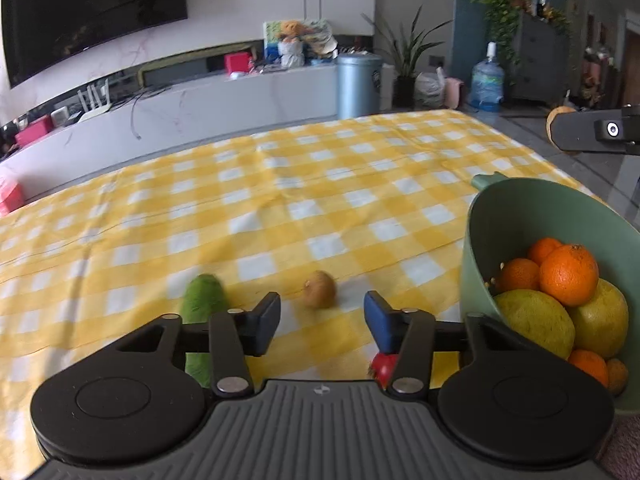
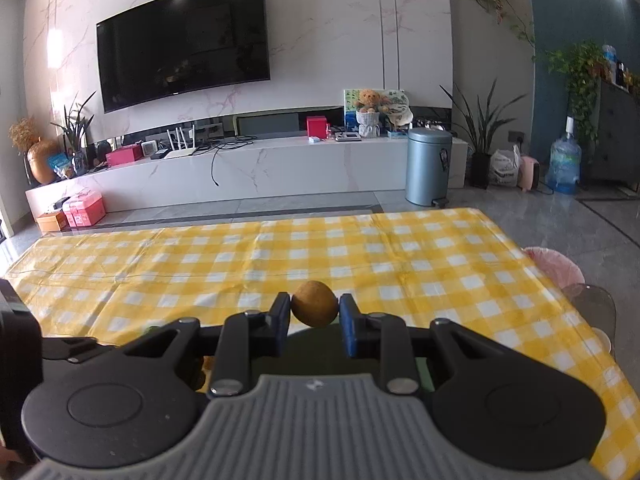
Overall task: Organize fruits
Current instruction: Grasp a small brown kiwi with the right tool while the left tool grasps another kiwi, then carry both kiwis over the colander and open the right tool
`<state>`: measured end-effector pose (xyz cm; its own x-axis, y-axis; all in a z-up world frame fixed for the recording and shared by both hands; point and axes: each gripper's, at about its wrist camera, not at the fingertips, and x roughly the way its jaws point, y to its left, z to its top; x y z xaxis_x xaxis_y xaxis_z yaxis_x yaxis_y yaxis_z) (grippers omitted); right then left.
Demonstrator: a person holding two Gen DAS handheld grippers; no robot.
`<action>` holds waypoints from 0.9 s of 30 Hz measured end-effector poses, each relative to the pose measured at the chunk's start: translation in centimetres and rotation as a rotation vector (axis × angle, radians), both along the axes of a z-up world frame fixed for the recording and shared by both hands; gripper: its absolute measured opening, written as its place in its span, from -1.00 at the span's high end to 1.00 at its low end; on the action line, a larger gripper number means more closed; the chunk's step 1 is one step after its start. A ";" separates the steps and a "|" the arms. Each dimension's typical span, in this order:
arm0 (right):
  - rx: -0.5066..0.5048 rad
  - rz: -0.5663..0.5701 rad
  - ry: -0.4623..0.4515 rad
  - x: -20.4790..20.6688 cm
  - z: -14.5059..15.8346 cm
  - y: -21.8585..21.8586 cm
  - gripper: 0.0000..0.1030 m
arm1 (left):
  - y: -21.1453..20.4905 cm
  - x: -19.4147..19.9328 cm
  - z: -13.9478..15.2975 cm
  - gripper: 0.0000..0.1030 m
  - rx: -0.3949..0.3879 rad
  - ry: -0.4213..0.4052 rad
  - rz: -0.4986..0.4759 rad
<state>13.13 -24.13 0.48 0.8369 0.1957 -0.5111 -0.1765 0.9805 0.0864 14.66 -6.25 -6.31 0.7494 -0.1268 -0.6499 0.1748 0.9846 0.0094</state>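
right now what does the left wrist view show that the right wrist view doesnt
Only the left wrist view: green bowl of oranges, long green cucumber, small brown kiwi on the cloth, open left gripper. Only the right wrist view: right gripper, its jaws shut on a round brown fruit; the wall television in full. Both: yellow checked tablecloth.

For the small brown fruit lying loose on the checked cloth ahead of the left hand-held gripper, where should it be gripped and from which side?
Grip the small brown fruit across its narrow middle. It is egg-shaped and lies on the cloth, clear of the cucumber and bowl. Likely best from above and the near side: the left hand-held gripper is open, roughly lined up.
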 end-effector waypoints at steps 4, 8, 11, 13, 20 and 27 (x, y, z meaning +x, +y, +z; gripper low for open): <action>-0.023 0.013 0.024 0.4 -0.6 0.2 0.56 | -0.2 2.0 -1.0 0.05 -0.027 0.048 0.013; -0.044 0.010 0.032 0.3 -0.9 0.5 0.56 | -0.6 3.4 -1.9 0.14 -0.002 0.072 0.037; -0.018 0.018 0.029 0.2 -0.8 0.0 0.56 | -0.8 3.6 -2.0 0.14 -0.009 0.061 0.037; -0.021 0.014 0.030 0.3 -0.8 0.0 0.56 | -0.8 3.9 -2.0 0.29 -0.013 0.071 0.037; -0.017 0.004 0.027 0.0 -0.6 -0.1 0.56 | -1.0 3.3 -1.7 0.51 0.045 0.039 0.081; -0.037 0.005 0.028 -0.3 -0.5 0.0 0.56 | -0.9 0.8 1.3 0.51 0.035 -0.025 0.089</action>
<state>12.88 -24.09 -0.03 0.8213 0.1801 -0.5414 -0.1791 0.9823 0.0552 15.46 -7.14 -5.00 0.7725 -0.0362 -0.6340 0.0858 0.9952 0.0477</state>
